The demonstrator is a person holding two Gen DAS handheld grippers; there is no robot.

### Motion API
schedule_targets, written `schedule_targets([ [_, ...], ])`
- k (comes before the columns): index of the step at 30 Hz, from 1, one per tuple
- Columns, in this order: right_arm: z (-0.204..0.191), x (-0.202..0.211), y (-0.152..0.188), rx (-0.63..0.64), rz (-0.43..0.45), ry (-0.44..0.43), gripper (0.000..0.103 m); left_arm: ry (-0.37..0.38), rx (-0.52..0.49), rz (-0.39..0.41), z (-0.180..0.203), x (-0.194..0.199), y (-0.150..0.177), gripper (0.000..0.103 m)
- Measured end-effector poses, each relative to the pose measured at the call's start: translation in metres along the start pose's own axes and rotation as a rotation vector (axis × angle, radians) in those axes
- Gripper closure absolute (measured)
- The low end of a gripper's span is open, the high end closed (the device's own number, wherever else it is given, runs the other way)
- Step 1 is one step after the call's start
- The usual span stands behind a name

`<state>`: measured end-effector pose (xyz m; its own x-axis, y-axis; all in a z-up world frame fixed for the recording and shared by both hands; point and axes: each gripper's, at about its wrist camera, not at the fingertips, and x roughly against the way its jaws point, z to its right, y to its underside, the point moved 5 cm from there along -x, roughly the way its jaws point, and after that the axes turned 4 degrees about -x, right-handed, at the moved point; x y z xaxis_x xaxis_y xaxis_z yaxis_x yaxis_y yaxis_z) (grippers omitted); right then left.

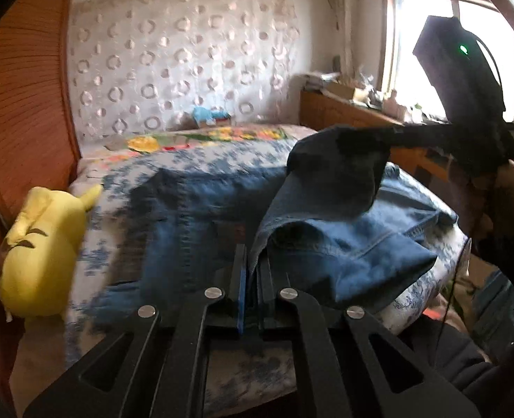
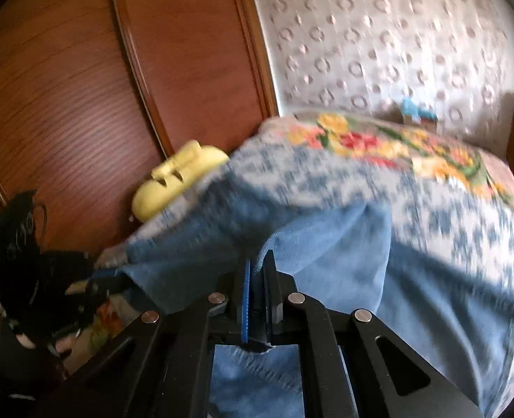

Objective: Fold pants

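Denim pants (image 1: pixel 326 237) lie on the bed (image 1: pixel 201 167) — left gripper (image 1: pixel 253 271) and right gripper (image 2: pixel 258 278) each clenched on an edge; yellow plush (image 1: pixel 44 250) far left, motion-blurred.

Bed (image 1: pixel 124 188) carries everything: blue-and-white patterned cover, floral blanket (image 1: pixel 201 137) across far end. Blue denim pants (image 1: pixel 201 216) lie on cover, near part lifted clear of it. Yellow plush toy (image 1: pixel 44 250) at bed's left edge against wooden wardrobe. Small blue item (image 1: pixel 209 115) at far wall, blurred.
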<state>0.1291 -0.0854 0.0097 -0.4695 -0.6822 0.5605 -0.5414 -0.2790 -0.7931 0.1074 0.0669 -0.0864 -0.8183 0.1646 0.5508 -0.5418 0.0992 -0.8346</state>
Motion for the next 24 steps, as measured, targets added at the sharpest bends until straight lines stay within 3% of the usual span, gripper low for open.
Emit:
schedule_targets([
  [4,-0.022,-0.009,-0.031,0.029,0.021,-0.008,0.097,-0.033,0.033,-0.004,-0.024,0.008,0.006,0.098],
  [9,-0.039,-0.047,-0.051,0.036,-0.014,0.018,0.097,-0.048,0.066,-0.027,-0.041,0.004,0.019,0.098],
  [18,-0.030,-0.133,-0.082,0.018,-0.108,0.046,0.097,-0.045,0.092,-0.069,-0.045,-0.005,0.033,0.097],
  [20,-0.028,-0.139,-0.091,-0.005,-0.113,0.045,0.097,-0.052,0.104,-0.067,-0.048,-0.003,0.034,0.089],
  [23,-0.030,-0.137,-0.095,-0.021,-0.096,0.048,0.084,-0.079,0.116,-0.054,-0.052,0.001,0.034,0.085],
  [24,-0.029,-0.135,-0.095,-0.018,-0.080,0.055,0.074,-0.079,0.120,-0.050,-0.053,0.002,0.034,0.084],
])
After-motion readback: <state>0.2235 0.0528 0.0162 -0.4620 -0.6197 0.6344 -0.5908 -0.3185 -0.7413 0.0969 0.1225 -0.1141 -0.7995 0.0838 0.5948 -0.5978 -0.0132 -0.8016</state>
